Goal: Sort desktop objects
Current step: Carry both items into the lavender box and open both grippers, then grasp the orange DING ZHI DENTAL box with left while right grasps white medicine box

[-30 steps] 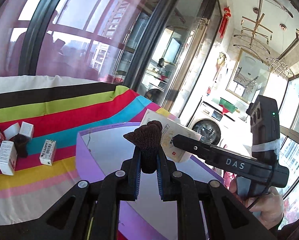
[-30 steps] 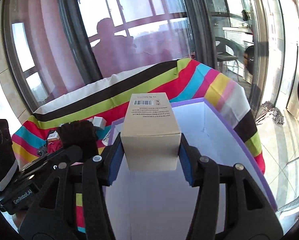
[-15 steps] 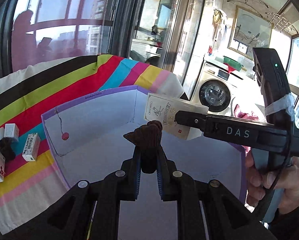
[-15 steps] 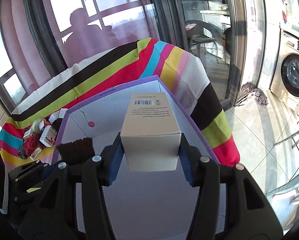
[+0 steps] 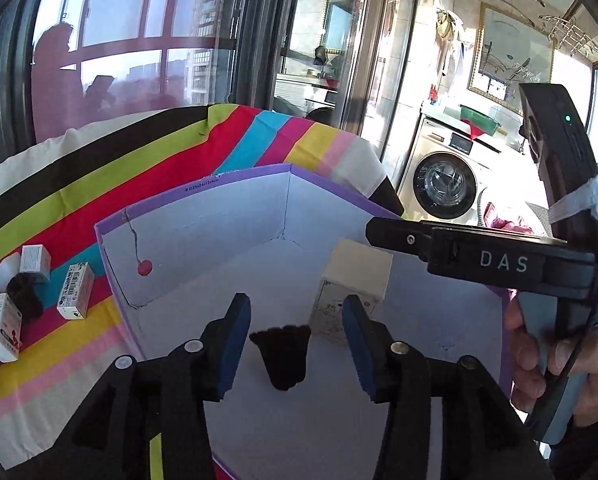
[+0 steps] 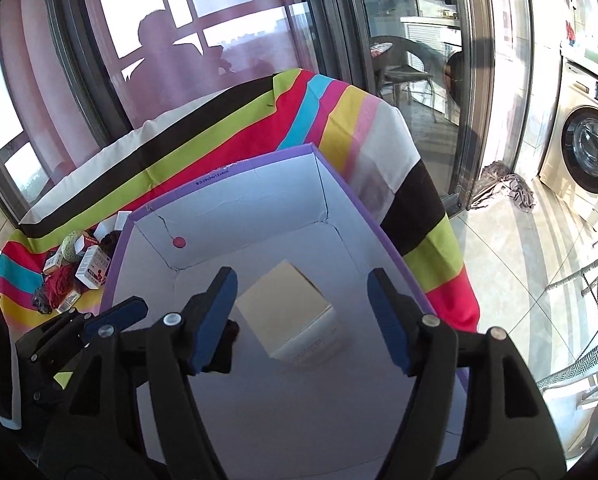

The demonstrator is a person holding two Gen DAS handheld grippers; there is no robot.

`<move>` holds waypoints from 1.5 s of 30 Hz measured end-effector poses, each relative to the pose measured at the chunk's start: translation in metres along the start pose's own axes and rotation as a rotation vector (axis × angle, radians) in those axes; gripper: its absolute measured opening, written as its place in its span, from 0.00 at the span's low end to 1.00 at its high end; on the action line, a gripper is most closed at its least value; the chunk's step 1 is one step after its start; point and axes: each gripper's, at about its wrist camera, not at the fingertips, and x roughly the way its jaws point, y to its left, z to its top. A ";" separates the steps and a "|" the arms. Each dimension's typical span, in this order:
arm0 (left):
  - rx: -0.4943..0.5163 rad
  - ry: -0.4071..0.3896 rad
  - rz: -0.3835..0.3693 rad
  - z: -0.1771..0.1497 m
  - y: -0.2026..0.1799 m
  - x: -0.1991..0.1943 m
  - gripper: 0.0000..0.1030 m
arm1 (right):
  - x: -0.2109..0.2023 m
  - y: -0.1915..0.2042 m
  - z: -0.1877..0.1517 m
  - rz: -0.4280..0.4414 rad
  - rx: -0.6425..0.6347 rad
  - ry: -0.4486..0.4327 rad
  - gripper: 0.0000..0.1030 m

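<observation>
A purple-rimmed white box (image 5: pixel 235 184) (image 6: pixel 259 160) stands on the striped cloth. A dark brown knitted piece (image 5: pixel 283 354) lies on the box floor below my open left gripper (image 5: pixel 295 344); in the right wrist view it is mostly hidden behind a finger (image 6: pixel 229 336). A cream carton (image 5: pixel 353 280) (image 6: pixel 289 308) lies on the box floor below my open right gripper (image 6: pixel 301 316). Both grippers are empty and hover over the box.
Small white cartons (image 5: pixel 73 290) (image 6: pixel 93 272), a dark knitted item (image 5: pixel 25 294), red yarn (image 6: pixel 59 284) and a green ball (image 6: pixel 71 245) lie on the striped cloth (image 5: pixel 147 168) left of the box. A glass door and a washing machine (image 5: pixel 443 184) stand beyond the table edge.
Both grippers have opened over the box. The brown knitted piece and the cream carton have dropped from the jaws onto the box floor.
</observation>
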 end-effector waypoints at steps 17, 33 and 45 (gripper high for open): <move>-0.035 -0.230 0.075 -0.004 0.064 -0.063 0.80 | -0.021 0.028 0.009 0.024 0.022 -0.114 0.82; -0.405 -0.266 0.373 -0.089 0.255 -0.133 0.80 | -0.005 0.144 0.017 0.167 -0.111 -0.121 0.84; -0.625 -0.196 0.500 -0.085 0.371 -0.137 0.80 | 0.039 0.261 -0.012 0.293 -0.189 -0.060 0.86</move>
